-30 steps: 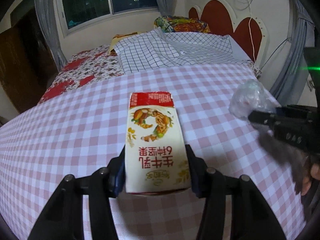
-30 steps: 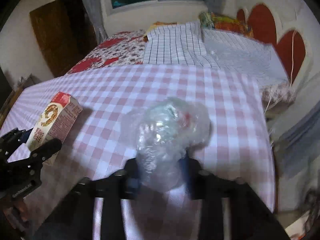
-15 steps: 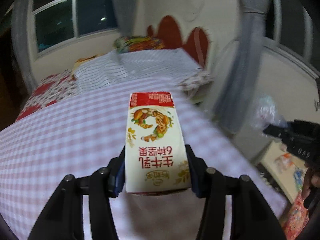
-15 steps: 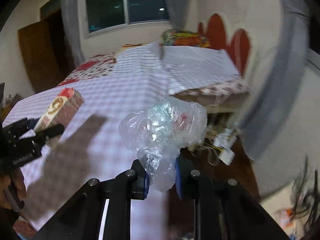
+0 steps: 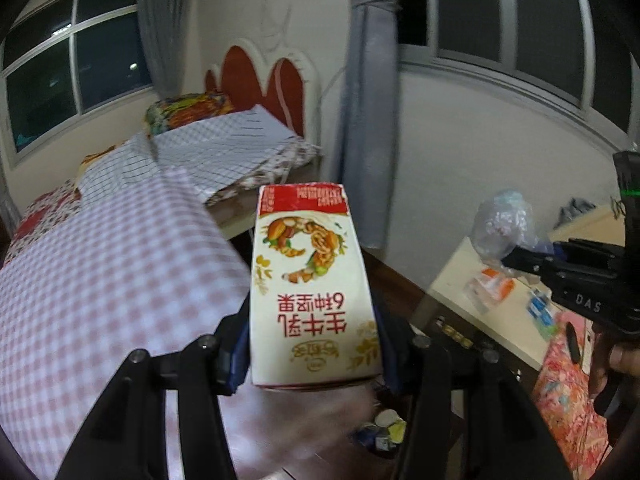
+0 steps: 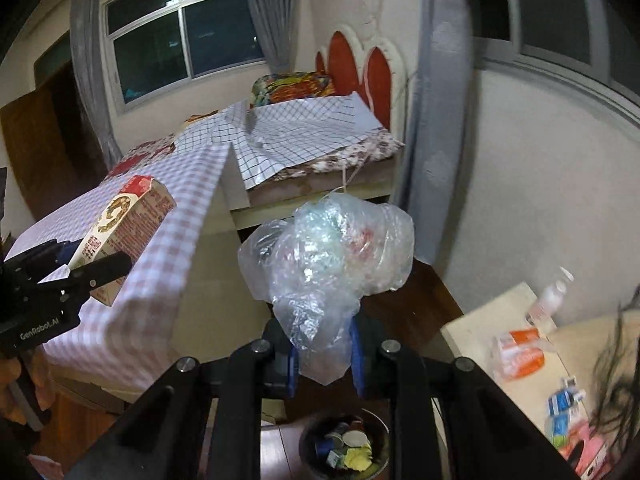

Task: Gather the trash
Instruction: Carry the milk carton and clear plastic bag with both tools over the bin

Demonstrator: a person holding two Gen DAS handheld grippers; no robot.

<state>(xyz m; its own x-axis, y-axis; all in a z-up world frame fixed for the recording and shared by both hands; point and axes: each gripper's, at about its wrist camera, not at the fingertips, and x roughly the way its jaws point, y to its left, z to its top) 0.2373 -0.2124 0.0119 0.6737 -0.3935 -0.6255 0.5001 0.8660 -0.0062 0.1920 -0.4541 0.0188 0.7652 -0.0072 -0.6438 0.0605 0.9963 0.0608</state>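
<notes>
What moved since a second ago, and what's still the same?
Both grippers swung off the checked table toward the floor, where a bin now shows below. The left gripper still clamps the milk carton; the right gripper still pinches the plastic bag.

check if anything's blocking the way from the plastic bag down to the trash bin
Nothing visible does. The right gripper is shut on the crumpled plastic bag, and the trash bin sits open on the floor just beyond and below it, with only air between. The checkered table lies off to the left of that path.
</notes>
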